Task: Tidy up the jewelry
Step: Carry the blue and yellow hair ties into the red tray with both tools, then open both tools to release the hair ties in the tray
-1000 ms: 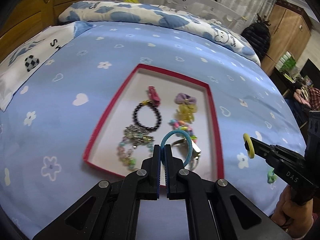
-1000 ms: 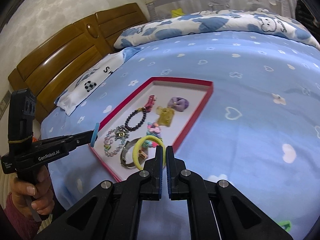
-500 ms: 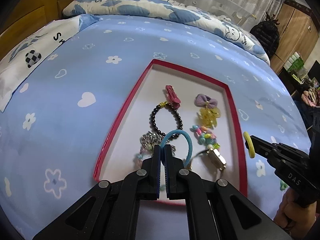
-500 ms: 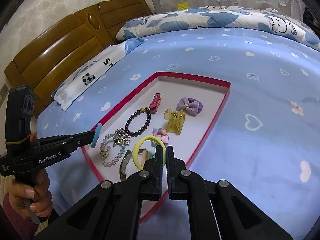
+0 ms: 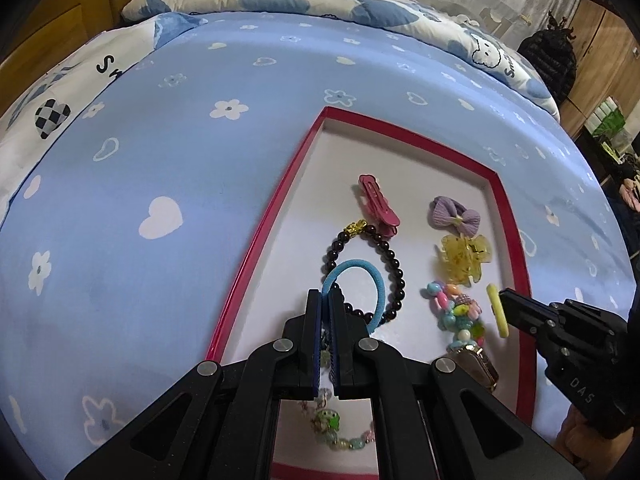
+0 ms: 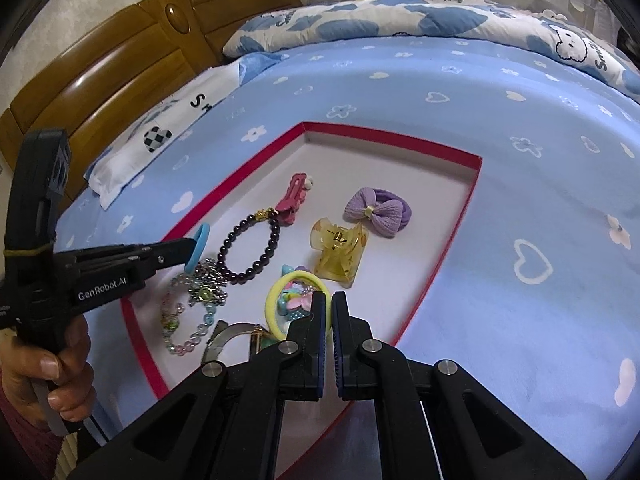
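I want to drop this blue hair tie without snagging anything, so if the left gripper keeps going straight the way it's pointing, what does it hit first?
Most likely the dark beaded bracelet: it lies directly ahead of the left gripper inside the red tray, with the pink hair clip beyond. Height above it is unclear.

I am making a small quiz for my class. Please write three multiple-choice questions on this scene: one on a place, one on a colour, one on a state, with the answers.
1. Where does the purple bow lie?
A. inside the red tray
B. on the pillow
C. on the bedsheet outside the tray

2. What colour is the hair tie in the left hand-held gripper?
A. yellow
B. blue
C. pink

3. How is the right hand-held gripper?
A. wide open and empty
B. shut on a yellow hair tie
C. shut on the black bead bracelet

Answers:
1 A, the bow rests on the tray's white floor.
2 B, a blue loop sticks up from its tips.
3 B, the yellow ring is pinched at its tips.
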